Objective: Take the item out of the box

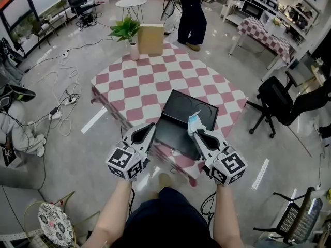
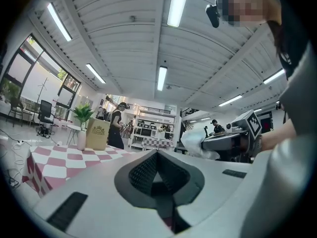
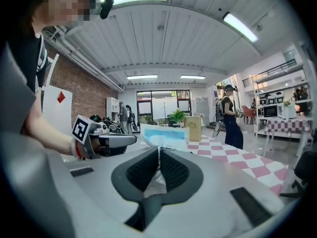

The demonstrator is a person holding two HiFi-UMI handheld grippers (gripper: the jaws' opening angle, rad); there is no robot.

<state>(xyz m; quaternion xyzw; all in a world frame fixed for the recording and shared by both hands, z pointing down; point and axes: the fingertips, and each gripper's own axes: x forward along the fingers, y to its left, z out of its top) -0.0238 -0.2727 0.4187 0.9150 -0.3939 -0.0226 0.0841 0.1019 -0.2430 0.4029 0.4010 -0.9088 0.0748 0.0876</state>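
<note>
A black box point(image 1: 178, 119) lies open at the near edge of the pink-and-white checked table point(image 1: 155, 81). My right gripper point(image 1: 198, 133) is shut on a white and light-blue soft item point(image 1: 194, 121), held up over the box's right side. In the right gripper view the item point(image 3: 163, 135) sticks out from between the pressed jaws of the right gripper point(image 3: 159, 152). My left gripper point(image 1: 151, 126) hangs at the box's left near corner, shut with nothing in it. In the left gripper view, the left gripper point(image 2: 157, 155) has its jaws together, and the item point(image 2: 195, 144) shows off to the right.
A potted plant point(image 1: 128, 32) and a tan carton point(image 1: 151, 39) stand at the table's far edge. A person point(image 1: 191, 14) stands beyond the table. A black office chair point(image 1: 279, 102) is to the right. Cables point(image 1: 62, 102) trail on the floor at the left.
</note>
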